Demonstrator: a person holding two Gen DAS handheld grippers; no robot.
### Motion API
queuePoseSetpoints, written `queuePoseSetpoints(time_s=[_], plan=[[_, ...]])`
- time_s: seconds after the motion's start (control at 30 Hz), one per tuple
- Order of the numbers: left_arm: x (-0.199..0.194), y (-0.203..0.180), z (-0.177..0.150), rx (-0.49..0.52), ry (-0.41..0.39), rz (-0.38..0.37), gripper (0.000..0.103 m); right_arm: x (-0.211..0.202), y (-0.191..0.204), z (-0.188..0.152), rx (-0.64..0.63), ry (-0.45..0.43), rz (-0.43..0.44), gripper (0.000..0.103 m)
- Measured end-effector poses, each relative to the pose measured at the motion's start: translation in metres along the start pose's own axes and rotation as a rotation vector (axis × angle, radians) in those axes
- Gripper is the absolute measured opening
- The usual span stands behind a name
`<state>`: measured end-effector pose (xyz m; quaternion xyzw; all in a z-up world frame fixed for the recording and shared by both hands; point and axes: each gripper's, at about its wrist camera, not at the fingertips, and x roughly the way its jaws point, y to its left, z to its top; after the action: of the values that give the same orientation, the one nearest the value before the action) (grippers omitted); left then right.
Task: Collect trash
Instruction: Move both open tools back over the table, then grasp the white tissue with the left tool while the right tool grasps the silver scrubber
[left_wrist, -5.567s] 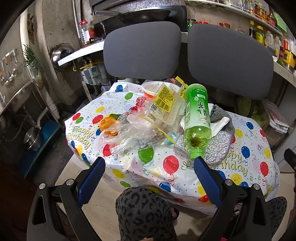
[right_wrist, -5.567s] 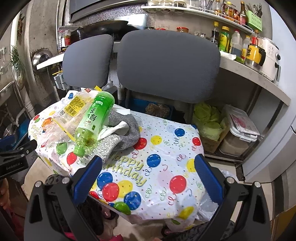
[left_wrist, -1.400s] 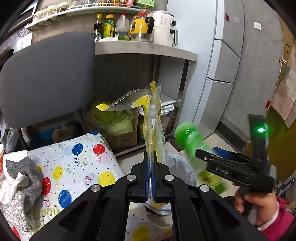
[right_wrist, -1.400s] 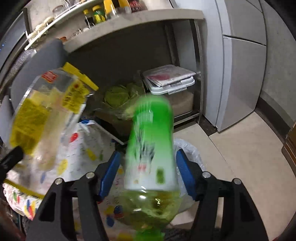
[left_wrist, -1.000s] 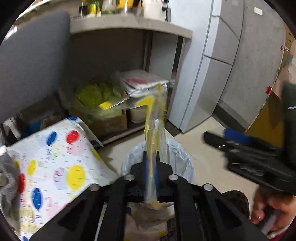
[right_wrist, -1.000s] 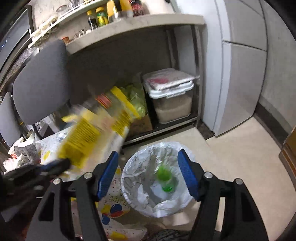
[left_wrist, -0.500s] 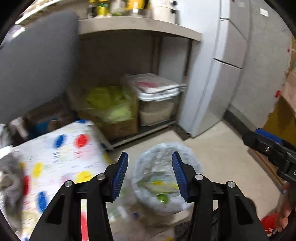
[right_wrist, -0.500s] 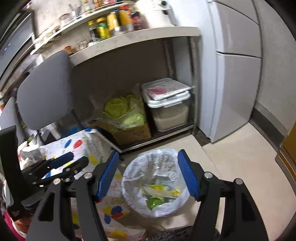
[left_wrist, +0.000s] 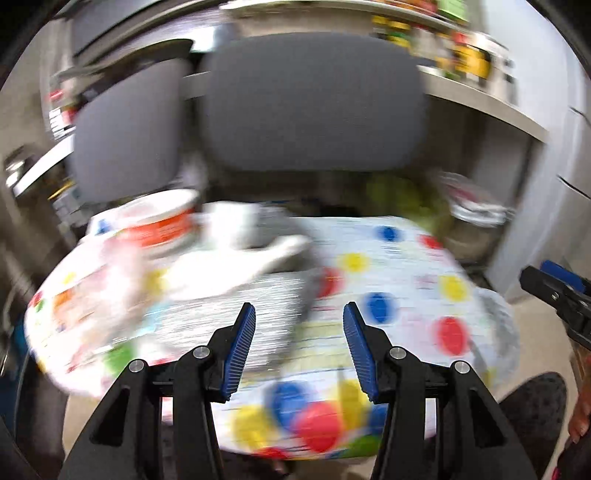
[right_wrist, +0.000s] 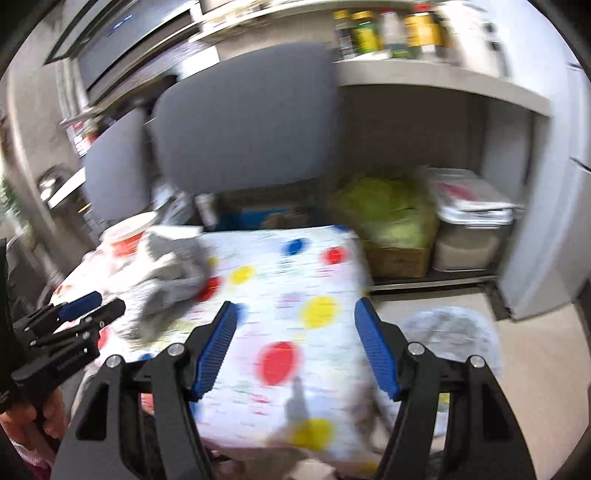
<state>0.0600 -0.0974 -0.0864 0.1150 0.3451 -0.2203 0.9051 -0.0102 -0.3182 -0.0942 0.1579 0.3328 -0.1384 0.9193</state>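
Left wrist view, counts: one left hand-held gripper (left_wrist: 298, 345); one tabletop (left_wrist: 406, 266) under a balloon-print cover; two grey chair backs (left_wrist: 314, 99) behind it; one red-and-white cup (left_wrist: 159, 225); one grey-and-white cloth heap (left_wrist: 243, 266).
Left wrist view, pose: the left hand-held gripper points across the tabletop toward the chair backs, its blue pads spread apart with nothing between them. The right hand-held gripper (left_wrist: 554, 291) enters at the right edge; whether it is spread or closed cannot be told here.
Left wrist view, trash: the cup and the cloth heap lie on the far left part of the tabletop, touching or just beside each other; blur hides which.
Left wrist view, writing: all print is smeared and unreadable.

Right wrist view, counts: one right hand-held gripper (right_wrist: 293, 349); one white-lined bin (right_wrist: 454, 332); one lidded box (right_wrist: 469, 229) and one bundle of green bags (right_wrist: 384, 210) on the low shelf; a row of bottles (right_wrist: 384, 31) on the upper shelf.
Right wrist view, pose: the right hand-held gripper is released, pads wide, empty, over the tabletop's near right corner. The left one (right_wrist: 88, 306) sits at the left, held in a hand (right_wrist: 44, 413).
Right wrist view, trash: cup and cloth heap at the tabletop's far left; the bin stands on the floor just right of the tabletop.
Right wrist view, writing: bottle labels too blurred to read.
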Motion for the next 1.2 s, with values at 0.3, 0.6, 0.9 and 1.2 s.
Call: queuePoseSetpoints(time_s=[0.3, 0.6, 0.9, 1.2], plan=[[0.016, 0.08, 0.005, -0.107, 0.029, -0.049, 0.065, 0.055, 0.087, 0.01, -0.123, 0.087, 0.114, 0.066], [0.073, 0.054, 0.034, -0.053, 0.083, -0.189, 0.064, 0.084, 0.089, 0.021, -0.142, 0.099, 0.08, 0.066], [0.097, 0.045, 0.042, -0.029, 0.132, -0.216, 0.053, 0.109, 0.076, 0.03, -0.103, 0.134, 0.126, 0.066], [0.08, 0.049, 0.036, 0.009, 0.084, -0.18, 0.005, 0.1, 0.076, 0.029, -0.105, 0.12, 0.137, 0.066]])
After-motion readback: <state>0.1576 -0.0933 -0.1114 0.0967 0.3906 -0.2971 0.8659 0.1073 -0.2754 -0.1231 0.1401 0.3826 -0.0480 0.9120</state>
